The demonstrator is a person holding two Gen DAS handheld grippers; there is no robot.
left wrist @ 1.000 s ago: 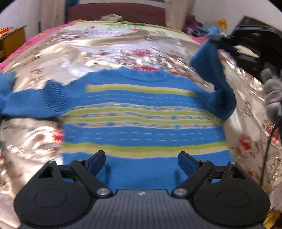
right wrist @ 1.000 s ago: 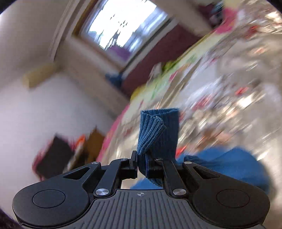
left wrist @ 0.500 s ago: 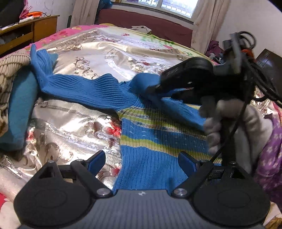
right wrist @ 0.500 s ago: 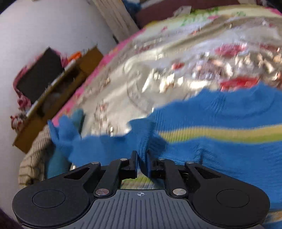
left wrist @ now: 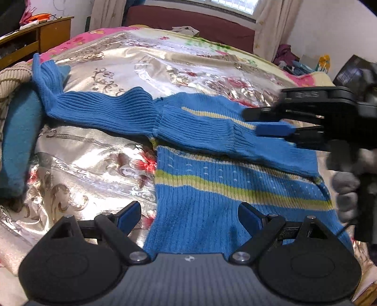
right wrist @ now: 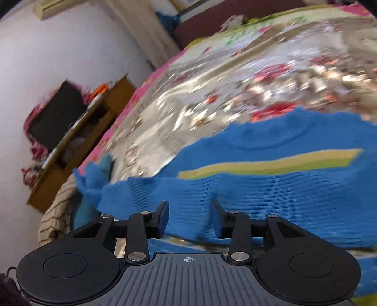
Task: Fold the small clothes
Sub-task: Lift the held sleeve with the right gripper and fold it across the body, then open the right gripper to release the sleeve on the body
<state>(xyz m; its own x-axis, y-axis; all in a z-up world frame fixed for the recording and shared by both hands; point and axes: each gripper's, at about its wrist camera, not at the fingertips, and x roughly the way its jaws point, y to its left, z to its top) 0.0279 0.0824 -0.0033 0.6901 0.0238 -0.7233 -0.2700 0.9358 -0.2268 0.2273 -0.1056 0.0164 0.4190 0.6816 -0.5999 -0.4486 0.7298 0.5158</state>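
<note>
A blue sweater with yellow-green stripes (left wrist: 212, 188) lies flat on the bed. One sleeve (left wrist: 235, 136) is folded across its chest; the other sleeve (left wrist: 99, 108) stretches out to the left. My right gripper (left wrist: 254, 121) hovers just over the folded sleeve, held by a gloved hand (left wrist: 346, 188). In its own view the right gripper (right wrist: 189, 211) has its jaws opening, and the sleeve's cuff (right wrist: 188, 226) lies loose between and below them, not pinched. My left gripper (left wrist: 189, 213) stands open above the sweater's hem, holding nothing.
The shiny floral bedcover (left wrist: 165, 66) spreads all around. A teal garment (left wrist: 16, 131) and a beige striped knit (left wrist: 11, 80) are piled at the left edge. A wooden cabinet (left wrist: 35, 35) stands beyond them, and a dark red headboard (left wrist: 188, 21) at the far end.
The right gripper carried the sleeve from up in the air across the sweater's chest, lowered it and opened its jaws off the cuff. The left view shifted toward the sweater's left side.
</note>
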